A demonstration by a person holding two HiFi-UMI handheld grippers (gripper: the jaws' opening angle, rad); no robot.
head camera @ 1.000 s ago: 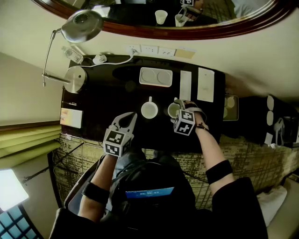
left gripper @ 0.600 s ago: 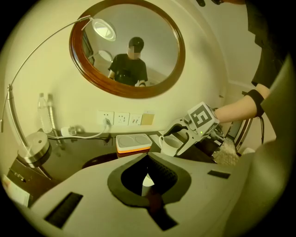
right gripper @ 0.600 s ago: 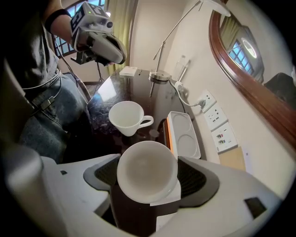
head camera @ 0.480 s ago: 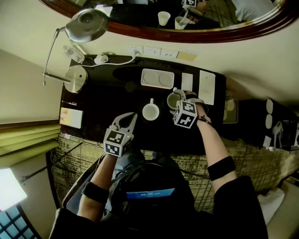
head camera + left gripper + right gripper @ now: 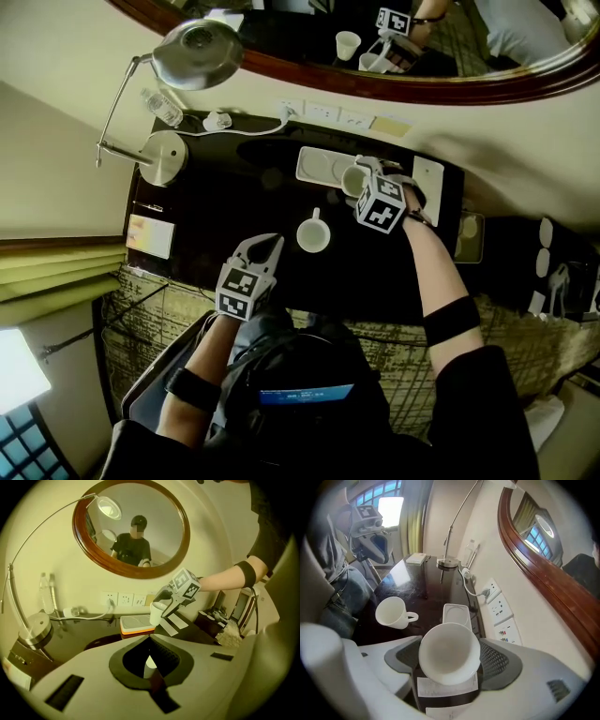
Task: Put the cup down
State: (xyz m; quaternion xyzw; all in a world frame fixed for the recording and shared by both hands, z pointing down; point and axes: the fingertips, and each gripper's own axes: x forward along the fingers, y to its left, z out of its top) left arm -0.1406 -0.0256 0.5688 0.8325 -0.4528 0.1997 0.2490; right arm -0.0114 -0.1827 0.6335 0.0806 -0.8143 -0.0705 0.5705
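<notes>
cup (image 5: pixel 449 653) clamped in right gripper (image 5: pixel 363 174) near white tray (image 5: pixel 314 165), second mug (image 5: pixel 313 235) alongside, left gripper (image 5: pixel 270 244) closed, empty

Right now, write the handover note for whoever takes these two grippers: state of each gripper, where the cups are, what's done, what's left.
Right gripper: shut on the white cup, jaws wide around its body. It holds the cup clear of the desk, by the right end of the white tray as the head view shows it.
Left gripper: shut, empty, over the desk's near edge.
Second cup: upright on the desk in front of the tray, untouched.
Done: the cup is gripped and up.
Left: lower it, probably onto the tray, then open the jaws.
</notes>
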